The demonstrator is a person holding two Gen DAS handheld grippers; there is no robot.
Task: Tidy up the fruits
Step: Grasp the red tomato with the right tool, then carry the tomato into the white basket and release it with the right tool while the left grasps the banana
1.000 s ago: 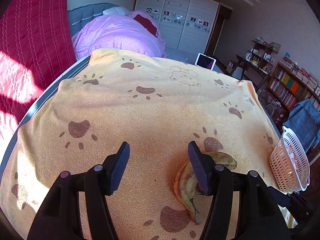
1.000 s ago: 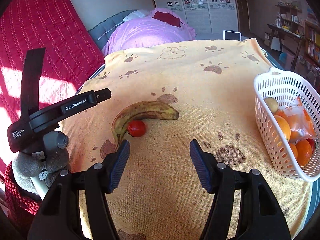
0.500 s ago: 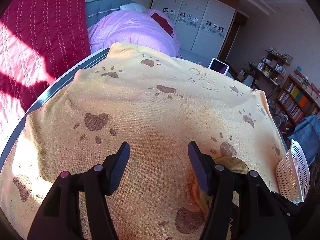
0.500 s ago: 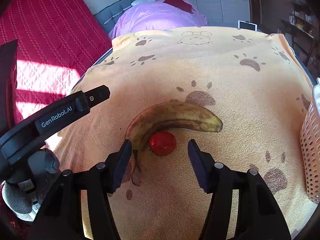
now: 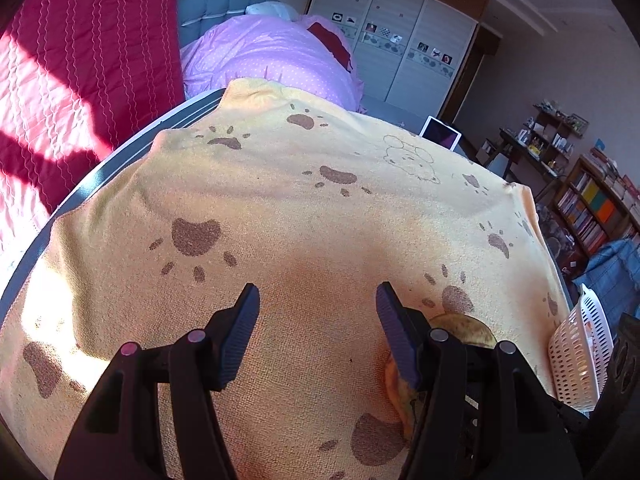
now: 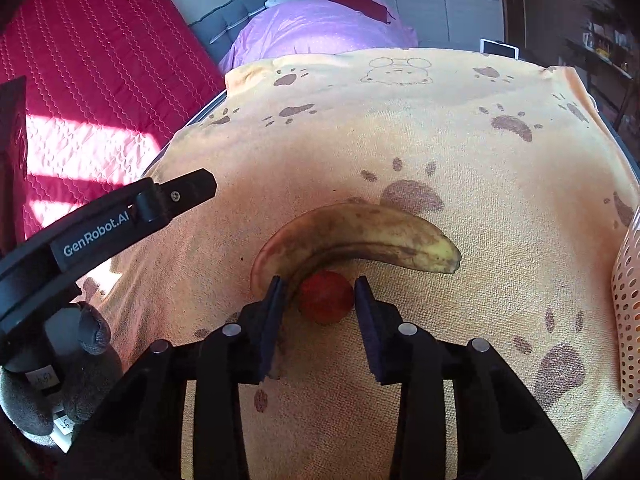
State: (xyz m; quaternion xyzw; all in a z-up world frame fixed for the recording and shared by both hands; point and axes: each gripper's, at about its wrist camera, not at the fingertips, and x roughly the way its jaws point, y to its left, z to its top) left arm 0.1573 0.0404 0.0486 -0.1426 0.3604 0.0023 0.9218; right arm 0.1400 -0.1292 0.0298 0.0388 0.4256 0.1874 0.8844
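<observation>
A small red round fruit (image 6: 326,300) lies on the yellow paw-print towel (image 6: 400,140), tucked against the inner curve of a spotted brown-yellow banana (image 6: 360,232). My right gripper (image 6: 320,286) is shut on the red fruit, with one pad on each side of it; the left pad also touches the banana's stem end. In the left wrist view my left gripper (image 5: 318,300) hangs open over bare towel with nothing between its fingers. The banana (image 5: 464,328) peeks out behind its right finger.
A white perforated basket (image 6: 628,320) holding orange fruit stands at the towel's right edge, also visible as the basket (image 5: 576,360) from the left. A grey-gloved hand (image 6: 80,340) holds the left tool at the left. A pink duvet (image 5: 280,52) lies beyond the towel.
My right gripper moved forward and down to the red fruit and closed on it. The left gripper stayed open and rolled slightly.
</observation>
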